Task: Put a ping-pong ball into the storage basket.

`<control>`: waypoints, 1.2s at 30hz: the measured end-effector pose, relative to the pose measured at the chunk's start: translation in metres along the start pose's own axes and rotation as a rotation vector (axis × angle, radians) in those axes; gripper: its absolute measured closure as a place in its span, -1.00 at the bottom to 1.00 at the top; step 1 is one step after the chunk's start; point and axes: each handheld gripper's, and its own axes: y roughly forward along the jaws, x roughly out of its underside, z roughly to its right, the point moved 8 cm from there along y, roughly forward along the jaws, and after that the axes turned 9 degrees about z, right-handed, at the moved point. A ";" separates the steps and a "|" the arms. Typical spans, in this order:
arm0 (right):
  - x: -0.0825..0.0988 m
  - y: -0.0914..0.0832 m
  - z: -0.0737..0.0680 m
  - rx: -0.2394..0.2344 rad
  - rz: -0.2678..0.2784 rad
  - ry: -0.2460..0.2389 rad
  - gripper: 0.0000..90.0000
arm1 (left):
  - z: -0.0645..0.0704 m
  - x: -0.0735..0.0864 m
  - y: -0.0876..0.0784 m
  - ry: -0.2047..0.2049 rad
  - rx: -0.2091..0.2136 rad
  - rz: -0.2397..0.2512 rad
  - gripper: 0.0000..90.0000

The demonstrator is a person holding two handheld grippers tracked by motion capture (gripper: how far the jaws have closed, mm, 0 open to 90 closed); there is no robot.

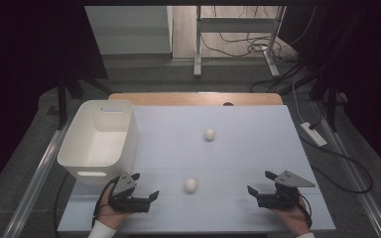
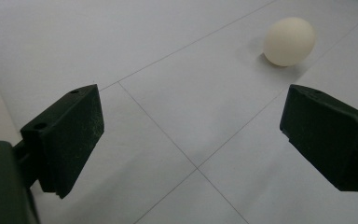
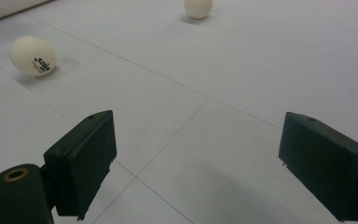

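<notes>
Two white ping-pong balls lie on the white table top [image 1: 258,144]. The near ball [image 1: 191,185] rests between my two grippers; the far ball [image 1: 209,134] sits mid-table. My left gripper [image 1: 145,185] stands open just left of the near ball, which lies ahead to the upper right [image 2: 290,41] of its empty jaws [image 2: 191,135]. My right gripper [image 1: 261,182] is open too, off to the right of the near ball. In the right gripper view the near ball [image 3: 33,56] carries dark print, the far ball [image 3: 198,8] lies beyond, and nothing is between the jaws [image 3: 196,163].
A white plastic bin [image 1: 99,139] with handle cut-outs stands on the table's left side, close behind the left gripper; its corner [image 3: 4,7] shows in the right gripper view. A wooden edge [image 1: 198,98] runs along the table's far side. Cables lie on the floor beyond.
</notes>
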 end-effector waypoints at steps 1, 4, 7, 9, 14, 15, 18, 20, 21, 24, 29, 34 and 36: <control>0.000 0.000 0.000 0.000 -0.001 -0.002 -0.74 | 0.000 0.000 0.000 0.001 0.000 0.000 -0.85; 0.001 0.000 0.000 -0.007 -0.001 0.002 -0.74 | 0.000 -0.001 0.000 0.000 0.001 0.001 -0.85; 0.000 -0.001 -0.001 -0.011 0.008 0.007 -0.73 | 0.000 0.000 0.000 -0.004 0.002 -0.001 -0.85; 0.000 -0.001 -0.001 -0.008 0.006 0.006 -0.73 | 0.000 0.000 0.000 -0.005 0.001 -0.001 -0.85; 0.000 -0.001 -0.001 -0.010 0.006 0.014 -0.73 | 0.000 -0.001 0.000 -0.008 0.002 0.004 -0.85; -0.001 -0.001 -0.002 -0.017 0.019 0.029 -0.72 | -0.001 -0.001 0.000 -0.010 0.001 0.006 -0.85; -0.001 -0.001 -0.004 -0.018 0.016 0.025 -0.72 | 0.001 -0.001 0.000 -0.004 0.005 0.007 -0.84; -0.001 -0.001 -0.004 -0.020 0.016 0.025 -0.72 | 0.001 -0.001 0.000 -0.002 0.009 0.001 -0.84; -0.001 0.000 -0.004 -0.020 0.014 0.023 -0.72 | 0.001 0.000 0.001 -0.005 0.011 -0.001 -0.84; 0.000 0.001 -0.004 -0.019 0.011 0.025 -0.72 | 0.001 0.000 0.002 -0.010 0.014 -0.008 -0.84; 0.000 0.000 -0.003 -0.014 0.015 0.030 -0.72 | 0.001 0.000 0.002 -0.013 0.011 -0.006 -0.84; 0.000 0.000 -0.003 -0.011 0.015 0.028 -0.72 | 0.001 -0.002 0.001 -0.011 0.011 -0.004 -0.84; -0.001 0.001 -0.003 -0.012 0.017 0.029 -0.72 | 0.001 -0.002 0.001 -0.016 0.015 -0.003 -0.84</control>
